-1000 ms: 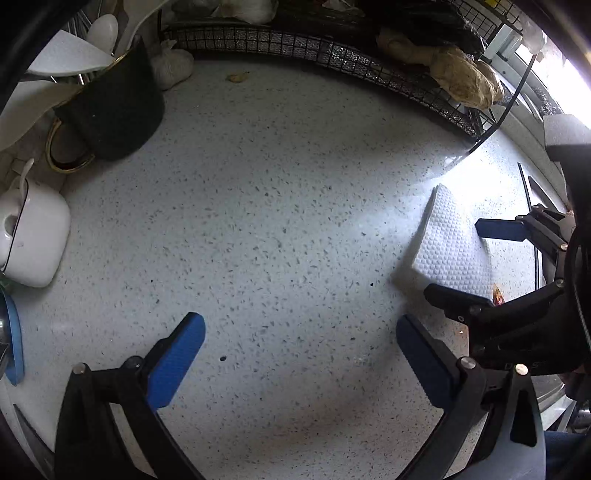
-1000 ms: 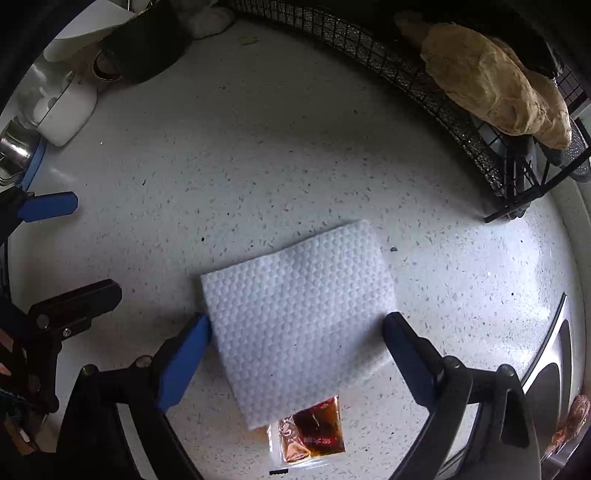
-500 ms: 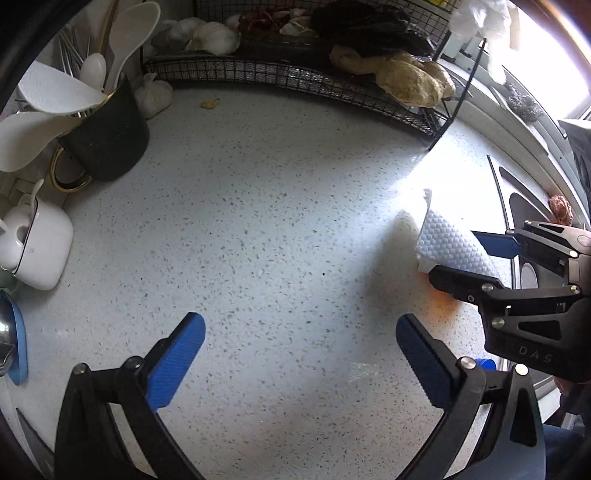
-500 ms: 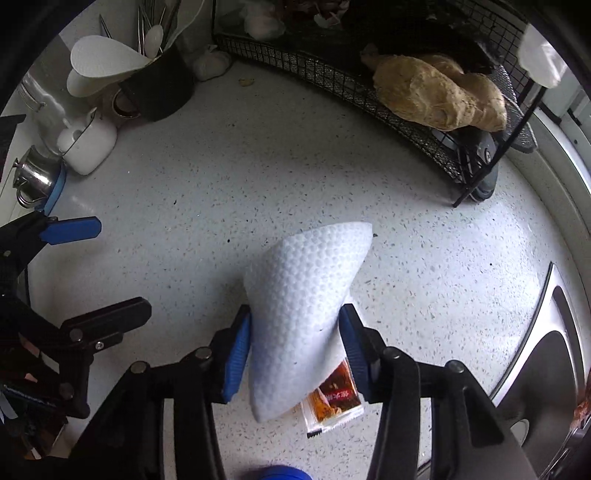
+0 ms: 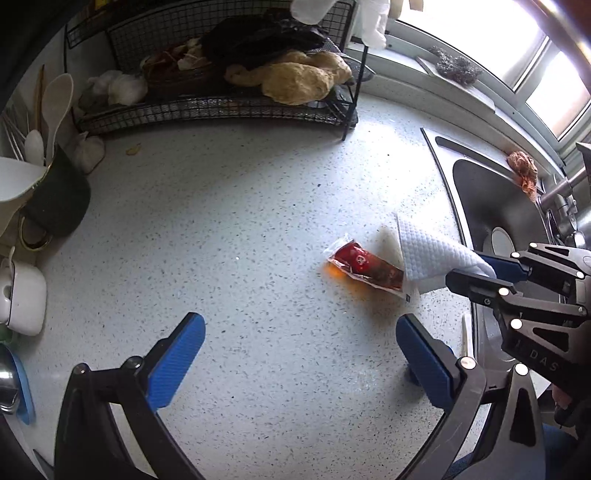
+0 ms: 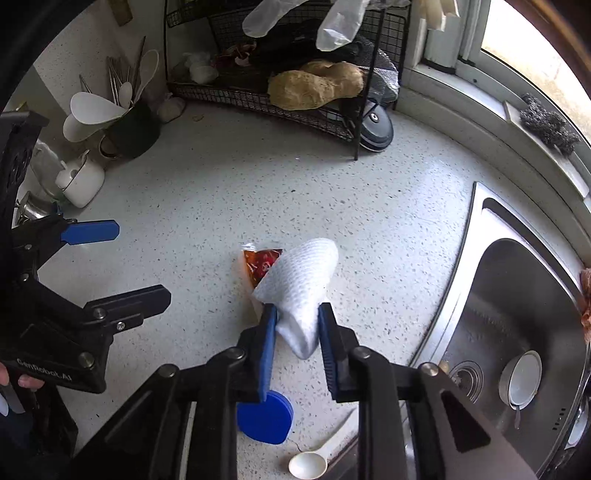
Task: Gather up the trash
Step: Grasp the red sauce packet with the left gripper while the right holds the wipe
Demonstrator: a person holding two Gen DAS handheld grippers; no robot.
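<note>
Your right gripper (image 6: 295, 325) pinches the paper towel (image 6: 299, 284) above the surface (image 6: 258, 184); your left gripper (image 5: 299, 354), spread wide, hovers at 9 o'clock.

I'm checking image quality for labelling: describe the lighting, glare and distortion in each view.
Left wrist view: window top right blown out, strong fisheye bend on the wire rack, soft shadow beside the sauce packet. Right wrist view: window corner overexposed, sink reflects glare, paper towel sharp.

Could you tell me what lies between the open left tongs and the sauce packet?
Only bare speckled countertop lies between the left tongs and the sauce packet, as the left wrist view shows.
</note>
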